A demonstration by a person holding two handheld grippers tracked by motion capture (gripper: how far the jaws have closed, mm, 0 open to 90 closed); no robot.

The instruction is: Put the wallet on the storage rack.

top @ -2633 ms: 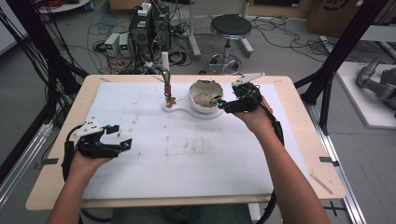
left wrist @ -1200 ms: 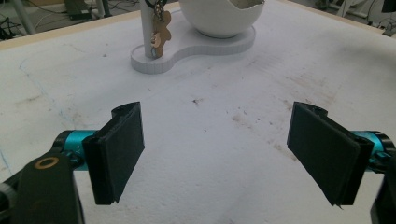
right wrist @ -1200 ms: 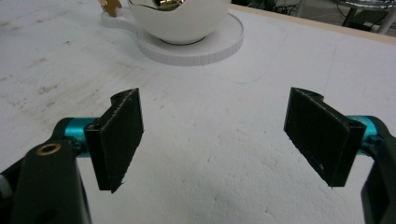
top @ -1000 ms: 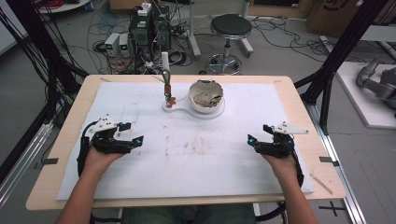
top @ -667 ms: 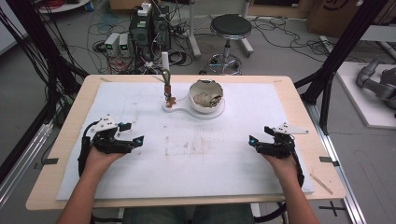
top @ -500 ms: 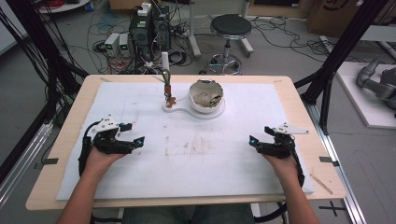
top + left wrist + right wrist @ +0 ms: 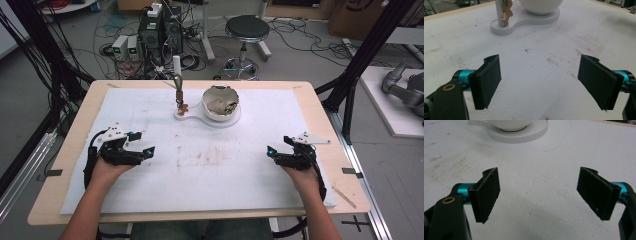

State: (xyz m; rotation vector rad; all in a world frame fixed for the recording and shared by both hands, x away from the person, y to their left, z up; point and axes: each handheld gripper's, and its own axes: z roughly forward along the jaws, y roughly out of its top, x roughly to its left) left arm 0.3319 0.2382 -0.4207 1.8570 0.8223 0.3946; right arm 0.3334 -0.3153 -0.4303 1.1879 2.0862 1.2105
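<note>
Your left gripper [image 7: 142,150] and right gripper [image 7: 274,154] rest wide open and empty on the stained white foam mat [image 7: 210,165]; the white bowl [image 7: 220,102] on its white stand [image 7: 210,118] (copper trinket [image 7: 180,102] on its post) sits well ahead, nothing between.

I'm looking at my left gripper [image 7: 142,151]: a black angular frame with a grey three-cornered plate on top, small teal lights glowing at its front, and a black cable looping back past my wrist. My right gripper [image 7: 272,151] is showing the same black body, grey plate and teal glow. Up close, each is wearing two flat, rectangular black pads [image 7: 489,80] with rough, chipped edges, mounted on teal metal cylinders, and a brass-ringed screw hole is sitting in the black bracket at lower left. My forearms are bare, no sleeves.
</note>
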